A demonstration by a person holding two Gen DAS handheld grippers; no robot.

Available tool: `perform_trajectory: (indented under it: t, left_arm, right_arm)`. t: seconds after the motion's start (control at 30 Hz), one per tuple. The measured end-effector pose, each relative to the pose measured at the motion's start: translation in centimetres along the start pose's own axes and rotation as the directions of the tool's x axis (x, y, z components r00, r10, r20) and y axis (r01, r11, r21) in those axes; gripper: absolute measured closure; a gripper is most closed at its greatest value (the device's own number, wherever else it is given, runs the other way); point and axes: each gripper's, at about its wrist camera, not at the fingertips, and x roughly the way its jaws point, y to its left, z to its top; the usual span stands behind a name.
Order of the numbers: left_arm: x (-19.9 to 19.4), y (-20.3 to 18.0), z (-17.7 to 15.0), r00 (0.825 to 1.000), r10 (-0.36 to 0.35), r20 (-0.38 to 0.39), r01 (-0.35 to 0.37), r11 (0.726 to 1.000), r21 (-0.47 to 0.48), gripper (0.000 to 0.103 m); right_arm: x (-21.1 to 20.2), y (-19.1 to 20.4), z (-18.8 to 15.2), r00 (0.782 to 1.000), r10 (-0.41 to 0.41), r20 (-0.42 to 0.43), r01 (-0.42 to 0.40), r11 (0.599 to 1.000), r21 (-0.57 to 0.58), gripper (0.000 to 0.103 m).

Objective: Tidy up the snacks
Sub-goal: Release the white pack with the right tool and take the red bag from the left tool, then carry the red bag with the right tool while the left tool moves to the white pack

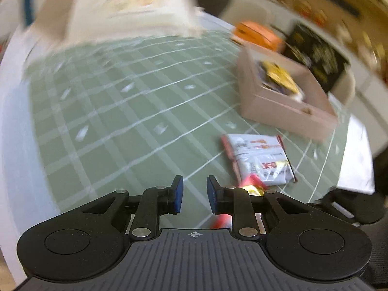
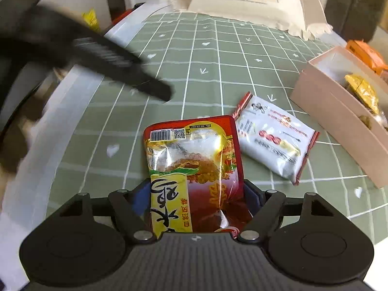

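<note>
Your right gripper (image 2: 194,194) holds the red packet (image 2: 194,167) between its pads, long axis running straight ahead from the jaws, barcode end farthest out. Just right of it lies the white packet (image 2: 275,140), angled; farther right, the box (image 2: 339,121). Your left gripper (image 1: 194,195) is nearly closed, empty.

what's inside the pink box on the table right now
The pink box holds a yellow packet and some smaller snacks near its front corner. The near wall hides the bottom, so anything lying under them cannot be seen.
</note>
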Motion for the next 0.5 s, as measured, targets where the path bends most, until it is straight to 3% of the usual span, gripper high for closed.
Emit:
perform_trajectory:
  t: [0.1, 0.3, 0.4, 0.5]
  left_arm:
    - [2.1, -2.9, 2.6, 0.999, -0.031, 0.004, 0.031, 0.993, 0.116, 0.077]
    - [8.7, -6.9, 6.2, 0.994, -0.066, -0.088, 0.081, 0.979, 0.185, 0.073]
    - [8.3, -6.2, 5.9, 0.992, -0.086, -0.094, 0.100, 0.983, 0.154, 0.074]
    - [6.4, -5.3, 4.2, 0.993, -0.051, -0.105, 0.066, 0.988, 0.142, 0.078]
  right_arm:
    - [-0.9, -1.9, -1.1, 0.999, -0.006, -0.032, 0.007, 0.999, 0.034, 0.026]
    - [-1.7, -6.5, -1.4, 0.994, -0.059, -0.090, 0.072, 0.987, 0.145, 0.028]
    - [-1.2, -8.4, -0.7, 0.991, -0.094, -0.093, 0.109, 0.979, 0.170, 0.028]
    - [-0.3, -9.8, 0.5, 0.995, -0.062, -0.074, 0.076, 0.978, 0.196, 0.027]
